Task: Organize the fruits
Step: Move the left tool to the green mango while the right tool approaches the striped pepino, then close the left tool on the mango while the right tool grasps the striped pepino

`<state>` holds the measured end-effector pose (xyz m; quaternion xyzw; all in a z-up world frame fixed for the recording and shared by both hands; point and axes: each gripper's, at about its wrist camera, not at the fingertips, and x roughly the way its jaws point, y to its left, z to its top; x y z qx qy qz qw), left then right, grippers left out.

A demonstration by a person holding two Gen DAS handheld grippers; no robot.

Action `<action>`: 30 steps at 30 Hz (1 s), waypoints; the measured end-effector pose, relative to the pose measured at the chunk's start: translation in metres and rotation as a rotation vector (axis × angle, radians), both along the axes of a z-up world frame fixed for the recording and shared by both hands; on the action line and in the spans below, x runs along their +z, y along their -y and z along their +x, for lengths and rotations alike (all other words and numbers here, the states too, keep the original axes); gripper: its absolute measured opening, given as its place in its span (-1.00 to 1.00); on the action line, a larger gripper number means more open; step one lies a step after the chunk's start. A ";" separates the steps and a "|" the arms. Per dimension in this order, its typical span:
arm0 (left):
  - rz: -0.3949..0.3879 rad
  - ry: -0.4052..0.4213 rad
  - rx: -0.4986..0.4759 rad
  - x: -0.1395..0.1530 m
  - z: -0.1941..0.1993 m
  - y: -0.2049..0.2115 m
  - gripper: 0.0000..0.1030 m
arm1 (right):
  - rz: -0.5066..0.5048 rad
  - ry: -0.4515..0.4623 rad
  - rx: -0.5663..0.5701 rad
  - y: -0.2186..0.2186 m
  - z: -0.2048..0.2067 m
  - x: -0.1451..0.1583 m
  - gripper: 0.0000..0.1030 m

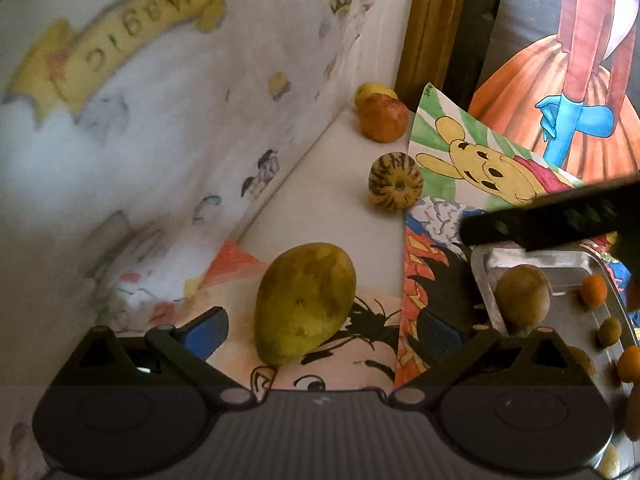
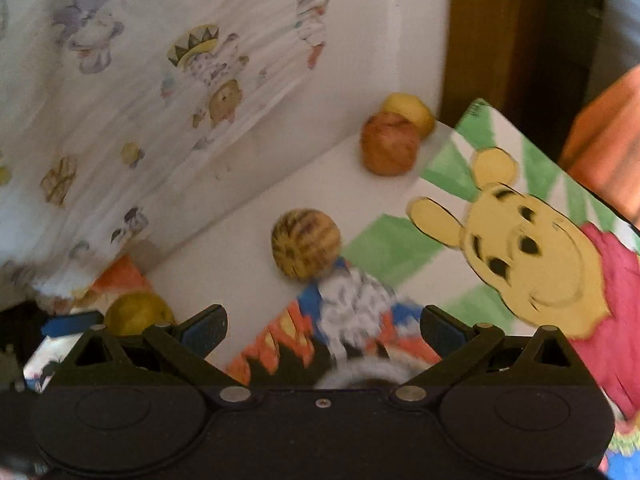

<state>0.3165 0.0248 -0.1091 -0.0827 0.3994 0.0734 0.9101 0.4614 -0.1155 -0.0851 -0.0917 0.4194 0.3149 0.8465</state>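
A mango point(image 1: 304, 302) is lying on the counter point(image 1: 332, 216) between the spread fingers of the released left tool point(image 1: 320, 330), its long axis tilting up toward the right, narrow end nearest the camera. The right tool point(image 2: 322, 330) is likewise gaping, grasping nothing, its view blurring a striped round fruit point(image 2: 306, 243). The metal tray point(image 1: 486, 280) is being cut off at the right edge.
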 end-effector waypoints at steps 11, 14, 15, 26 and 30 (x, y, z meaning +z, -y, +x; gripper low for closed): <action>-0.026 -0.002 0.007 -0.008 0.008 -0.007 0.87 | -0.009 -0.034 0.035 -0.036 0.034 -0.024 0.63; -0.027 0.006 0.012 -0.009 0.010 -0.009 0.78 | -0.002 -0.039 0.022 -0.039 0.039 -0.028 0.53; -0.029 0.008 0.014 -0.009 0.011 -0.009 0.74 | -0.001 -0.038 0.019 -0.039 0.040 -0.029 0.50; -0.009 0.015 0.035 -0.009 0.013 -0.010 0.51 | 0.002 -0.013 -0.002 -0.042 0.040 -0.032 0.12; -0.017 0.013 0.052 -0.008 0.015 -0.012 0.39 | 0.000 -0.012 -0.001 -0.044 0.039 -0.030 0.11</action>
